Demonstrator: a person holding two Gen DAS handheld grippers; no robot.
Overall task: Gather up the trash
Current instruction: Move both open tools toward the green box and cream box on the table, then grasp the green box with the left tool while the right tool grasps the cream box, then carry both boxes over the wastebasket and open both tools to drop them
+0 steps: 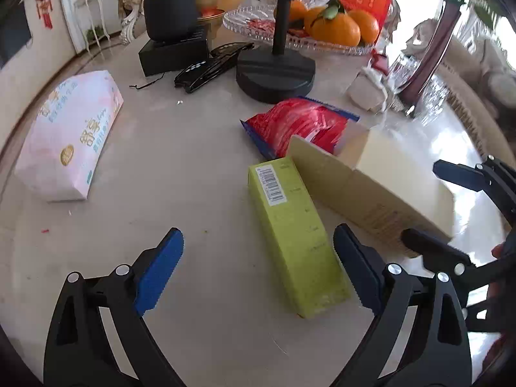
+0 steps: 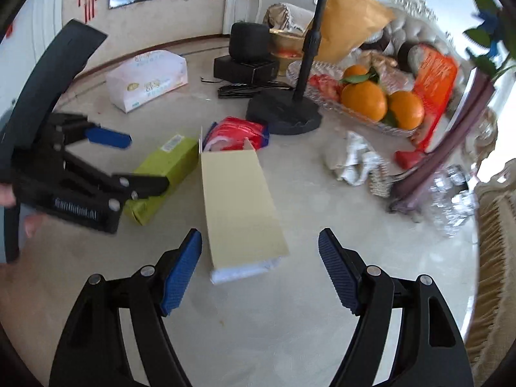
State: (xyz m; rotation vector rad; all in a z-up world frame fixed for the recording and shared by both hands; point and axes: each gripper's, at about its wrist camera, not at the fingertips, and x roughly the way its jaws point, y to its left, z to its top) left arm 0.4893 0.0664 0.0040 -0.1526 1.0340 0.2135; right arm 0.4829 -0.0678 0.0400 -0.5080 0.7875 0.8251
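Observation:
A green carton (image 1: 295, 235) lies flat on the pale table, its near end between my left gripper's (image 1: 258, 267) open blue fingers; it also shows in the right wrist view (image 2: 163, 174). A cream carton (image 2: 240, 208) lies beside it, its near end between my right gripper's (image 2: 259, 269) open fingers; it also shows in the left wrist view (image 1: 380, 180). A red snack wrapper (image 1: 300, 127) lies behind both cartons. Crumpled paper (image 2: 353, 159) lies to the right. Neither gripper holds anything.
A pink tissue pack (image 1: 69, 135) lies at the left. A black stand base (image 1: 275, 75), black boxes (image 1: 172, 51), sunglasses (image 1: 206, 71), a glass tray with oranges (image 2: 371, 100) and a glass vase (image 2: 451, 174) crowd the far and right side.

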